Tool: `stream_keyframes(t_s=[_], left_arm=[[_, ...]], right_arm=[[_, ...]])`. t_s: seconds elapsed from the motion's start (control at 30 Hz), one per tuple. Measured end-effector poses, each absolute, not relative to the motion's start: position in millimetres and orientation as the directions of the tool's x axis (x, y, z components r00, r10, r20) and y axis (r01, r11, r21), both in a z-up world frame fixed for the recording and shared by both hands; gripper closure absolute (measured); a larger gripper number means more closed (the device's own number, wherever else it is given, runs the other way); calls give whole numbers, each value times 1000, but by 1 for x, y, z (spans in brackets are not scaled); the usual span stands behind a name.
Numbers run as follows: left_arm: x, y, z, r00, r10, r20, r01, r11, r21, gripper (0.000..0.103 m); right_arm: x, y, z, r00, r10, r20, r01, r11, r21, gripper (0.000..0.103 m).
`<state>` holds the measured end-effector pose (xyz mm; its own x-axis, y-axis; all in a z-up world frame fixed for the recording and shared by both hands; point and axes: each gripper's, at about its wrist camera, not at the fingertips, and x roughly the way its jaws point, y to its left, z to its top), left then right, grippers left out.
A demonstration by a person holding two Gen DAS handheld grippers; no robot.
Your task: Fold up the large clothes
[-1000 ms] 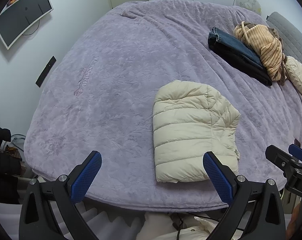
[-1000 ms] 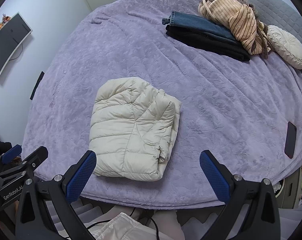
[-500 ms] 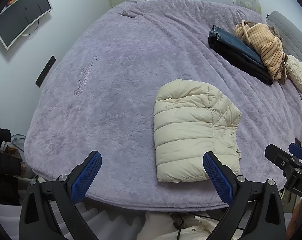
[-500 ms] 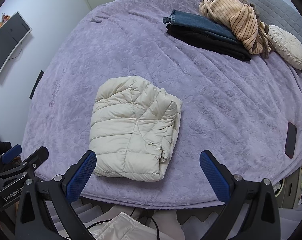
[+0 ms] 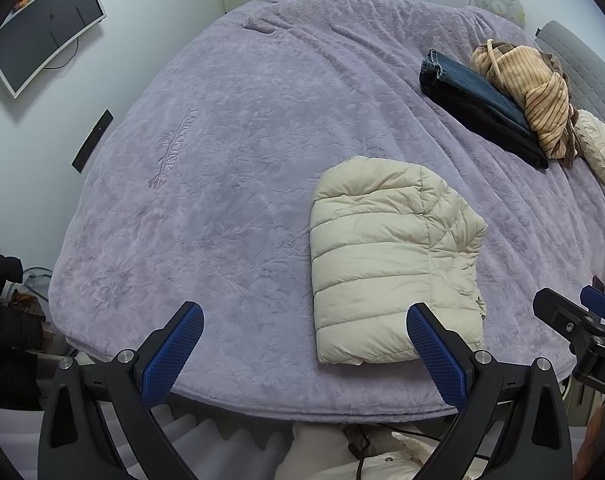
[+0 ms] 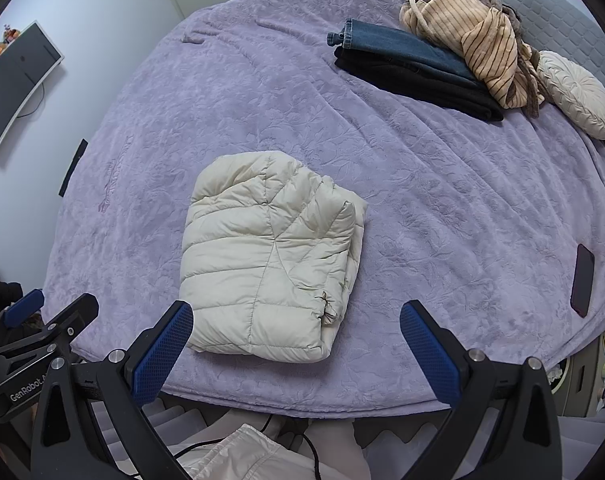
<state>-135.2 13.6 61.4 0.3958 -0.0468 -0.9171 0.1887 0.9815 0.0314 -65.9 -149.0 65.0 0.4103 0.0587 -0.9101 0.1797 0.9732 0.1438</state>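
On the purple bed, folded cream jacket; stacked trousers, phone beyond; both hand-held grippers wide, empty

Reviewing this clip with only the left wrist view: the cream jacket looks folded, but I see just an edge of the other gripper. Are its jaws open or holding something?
Observer: The right gripper is open and holds nothing; its jaws stand wide apart.
Operator: Anything on the bed further right, past the jacket?
Observer: A dark phone lies flat on the purple bedspread near its right edge.
Operator: How does the jacket's right side look?
Observer: The puffer jacket shows stacked folded layers along that side, roughly aligned.
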Motion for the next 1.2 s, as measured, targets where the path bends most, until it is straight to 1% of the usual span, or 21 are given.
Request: stream_keyframes(t_s=[1.2], left_arm=[[-134, 16, 57, 383, -42, -923, 187, 982, 33, 1]], right_arm=[[-63, -150, 66, 406, 62, -912, 175, 974, 145, 0]])
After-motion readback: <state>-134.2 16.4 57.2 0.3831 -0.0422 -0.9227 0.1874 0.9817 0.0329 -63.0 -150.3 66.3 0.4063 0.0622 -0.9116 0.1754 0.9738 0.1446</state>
